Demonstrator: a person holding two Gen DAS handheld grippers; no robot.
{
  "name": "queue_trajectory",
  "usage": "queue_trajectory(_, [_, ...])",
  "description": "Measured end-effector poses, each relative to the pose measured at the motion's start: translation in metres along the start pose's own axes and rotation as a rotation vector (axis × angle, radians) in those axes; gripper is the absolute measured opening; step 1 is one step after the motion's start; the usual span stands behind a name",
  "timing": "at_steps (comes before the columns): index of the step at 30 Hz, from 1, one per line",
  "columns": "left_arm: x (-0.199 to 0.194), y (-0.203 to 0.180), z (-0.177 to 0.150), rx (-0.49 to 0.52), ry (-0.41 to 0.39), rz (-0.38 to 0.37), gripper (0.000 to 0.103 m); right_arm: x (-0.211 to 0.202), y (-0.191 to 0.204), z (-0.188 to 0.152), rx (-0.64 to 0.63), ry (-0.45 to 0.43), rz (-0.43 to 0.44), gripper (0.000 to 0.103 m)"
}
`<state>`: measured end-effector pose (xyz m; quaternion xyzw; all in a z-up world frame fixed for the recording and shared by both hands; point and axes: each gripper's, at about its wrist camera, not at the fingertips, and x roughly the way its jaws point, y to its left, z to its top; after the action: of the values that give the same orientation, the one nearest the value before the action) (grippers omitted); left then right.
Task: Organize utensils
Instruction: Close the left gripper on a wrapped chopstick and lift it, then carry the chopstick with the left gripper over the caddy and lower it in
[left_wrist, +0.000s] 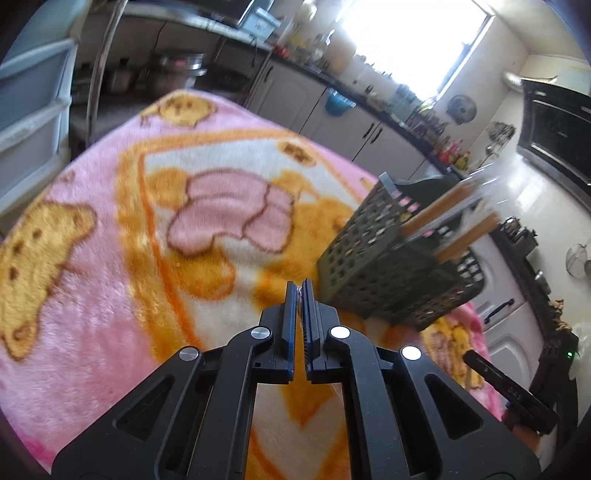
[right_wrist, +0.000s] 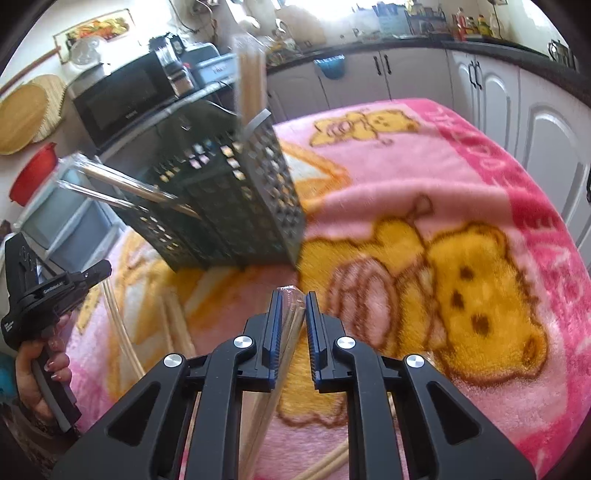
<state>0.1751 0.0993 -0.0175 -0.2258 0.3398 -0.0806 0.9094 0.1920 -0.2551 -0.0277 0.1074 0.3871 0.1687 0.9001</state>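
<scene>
A dark green perforated utensil basket (left_wrist: 384, 258) (right_wrist: 229, 206) stands on the pink bear-print blanket (left_wrist: 92, 266) (right_wrist: 461, 177), with several plastic-wrapped chopsticks (left_wrist: 439, 214) (right_wrist: 122, 188) sticking out of it. My left gripper (left_wrist: 300, 286) (right_wrist: 100, 269) is shut just left of the basket, a sliver of clear chopstick wrapper (left_wrist: 301, 293) pinched at its tips. My right gripper (right_wrist: 293, 295) (left_wrist: 480, 363) is shut on a wrapped pair of chopsticks (right_wrist: 290, 325) that slants down between its fingers, in front of the basket.
More pale chopsticks (right_wrist: 177, 328) lie loose on the blanket left of my right gripper, and others (right_wrist: 325, 465) near the bottom edge. A hand (right_wrist: 33, 373) holds the left gripper's handle. Kitchen cabinets (right_wrist: 495, 92), a microwave (right_wrist: 122, 99) and a cluttered counter (left_wrist: 373, 96) surround the table.
</scene>
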Motion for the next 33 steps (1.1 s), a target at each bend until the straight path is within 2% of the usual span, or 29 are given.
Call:
queue_trajectory(9, [-0.042, -0.033, 0.011, 0.06, -0.092, -0.083, 0.001, -0.029, 0.034, 0.012, -0.074, -0.085, 0.091, 0.011])
queue_trajectory(24, [-0.07, -0.063, 0.009, 0.132, -0.121, -0.159, 0.001, -0.056, 0.064, 0.02, -0.138, -0.166, 0.162, 0.009])
queue_trajectory(33, [-0.082, -0.08, 0.011, 0.167, -0.142, -0.203, 0.001, -0.07, 0.071, 0.025, -0.157, -0.22, 0.163, 0.009])
